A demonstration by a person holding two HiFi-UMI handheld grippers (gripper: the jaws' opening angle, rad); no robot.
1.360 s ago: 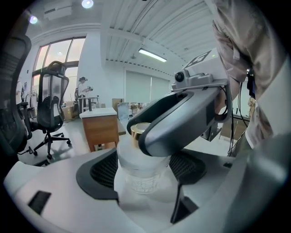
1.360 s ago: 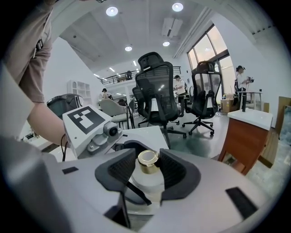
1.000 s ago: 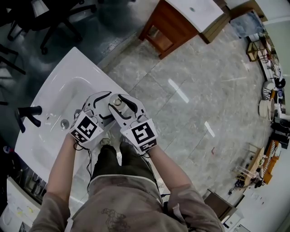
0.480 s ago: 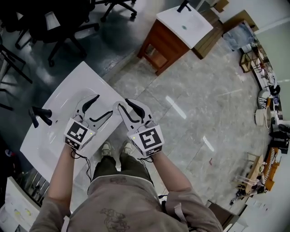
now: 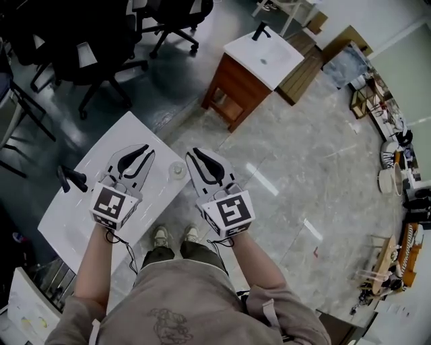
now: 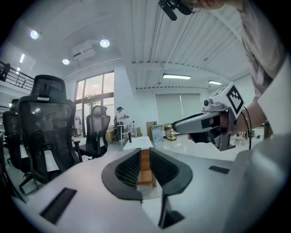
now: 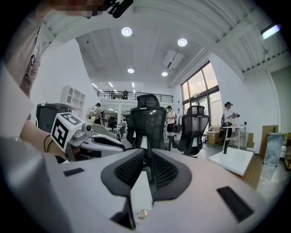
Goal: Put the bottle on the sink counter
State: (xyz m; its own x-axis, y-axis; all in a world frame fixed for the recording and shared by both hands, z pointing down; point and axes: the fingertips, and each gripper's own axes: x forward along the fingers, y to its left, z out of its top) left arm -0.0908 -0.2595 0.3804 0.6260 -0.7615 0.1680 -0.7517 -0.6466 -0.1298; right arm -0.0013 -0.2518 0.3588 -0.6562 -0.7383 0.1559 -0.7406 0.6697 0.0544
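A small clear bottle (image 5: 178, 170) stands upright on the near right corner of the white sink counter (image 5: 124, 128), with nothing touching it. My left gripper (image 5: 143, 151) hovers over the counter to the bottle's left. My right gripper (image 5: 196, 153) hovers just to its right, past the counter's edge. Both sets of jaws are closing and stand nearly together, with nothing between them. The left gripper view looks level past its own jaws (image 6: 144, 164) at the right gripper (image 6: 178, 126). The right gripper view shows its own jaws (image 7: 148, 170) and the left gripper (image 7: 119, 145).
A black faucet (image 5: 71, 178) rises at the counter's far left side. A second sink on a wooden cabinet (image 5: 246, 74) stands ahead across the tiled floor. Black office chairs (image 5: 168, 20) crowd the dark area behind the counter. Shelves and clutter (image 5: 397, 155) line the right wall.
The right gripper's jaws were around the bottle and have let it go. Both grippers have lifted and drawn apart, and their jaws have gone from wide to nearly together.
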